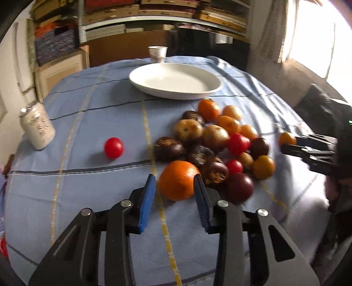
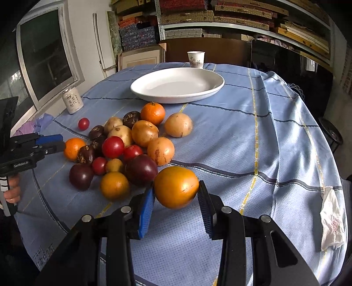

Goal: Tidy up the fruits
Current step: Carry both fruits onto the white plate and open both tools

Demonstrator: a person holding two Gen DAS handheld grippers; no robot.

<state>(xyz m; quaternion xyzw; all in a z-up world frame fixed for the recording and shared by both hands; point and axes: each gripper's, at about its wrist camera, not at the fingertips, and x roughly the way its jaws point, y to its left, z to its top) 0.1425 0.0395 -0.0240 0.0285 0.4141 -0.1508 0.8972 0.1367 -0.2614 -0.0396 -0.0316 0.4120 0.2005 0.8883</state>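
Both your hand-held grippers clamped — left hand-held gripper [image 1: 175, 187] on orange [image 1: 178, 180], right hand-held gripper [image 2: 176, 193] on yellow-orange fruit [image 2: 176, 187]; white plate [image 2: 211, 92] dead ahead — beyond pile.

Shelves [image 2: 220, 19] stacked with flat boxes line the back wall; a window [image 1: 319, 37] (curtained) glows bright.

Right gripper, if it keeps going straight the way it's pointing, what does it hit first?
The right gripper is shut on a yellow-orange fruit. Straight ahead, past bare tablecloth, lies the white plate; depth is uncertain, so it could clear the rim.
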